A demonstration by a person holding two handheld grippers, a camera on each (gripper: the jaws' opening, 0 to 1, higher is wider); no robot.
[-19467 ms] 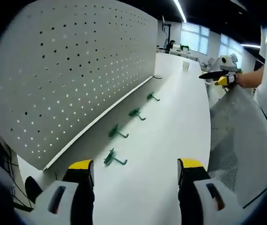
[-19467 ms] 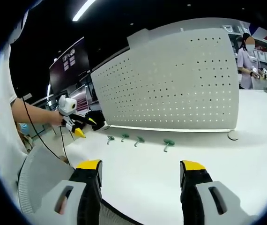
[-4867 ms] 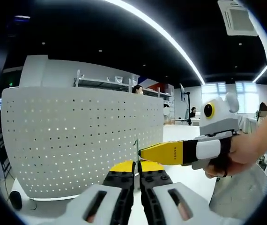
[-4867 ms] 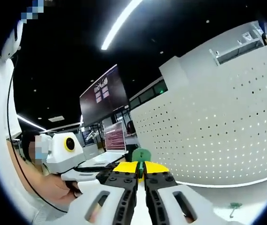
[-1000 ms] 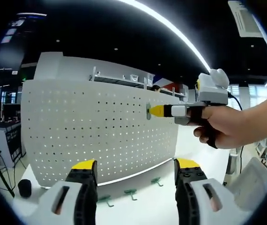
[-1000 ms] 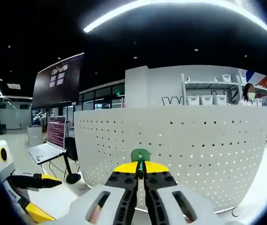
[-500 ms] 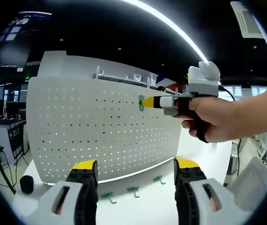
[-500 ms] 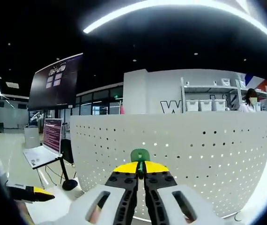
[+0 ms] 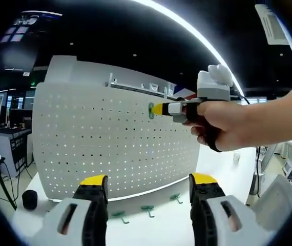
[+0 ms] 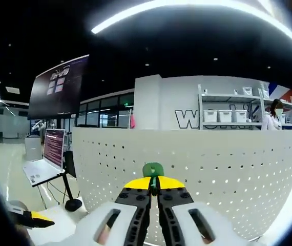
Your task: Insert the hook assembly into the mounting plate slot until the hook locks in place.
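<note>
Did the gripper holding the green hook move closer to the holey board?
Yes. In the left gripper view, the right gripper with the hook has slid left along the pegboard and higher than a second ago, its tip now at the board's top rows.

I am working in an open-plan office or lab hall: dark ceiling with long strip lights, a wall display screen, a laptop on a desk. Shelving with white storage bins stands behind the white pegboard.
</note>
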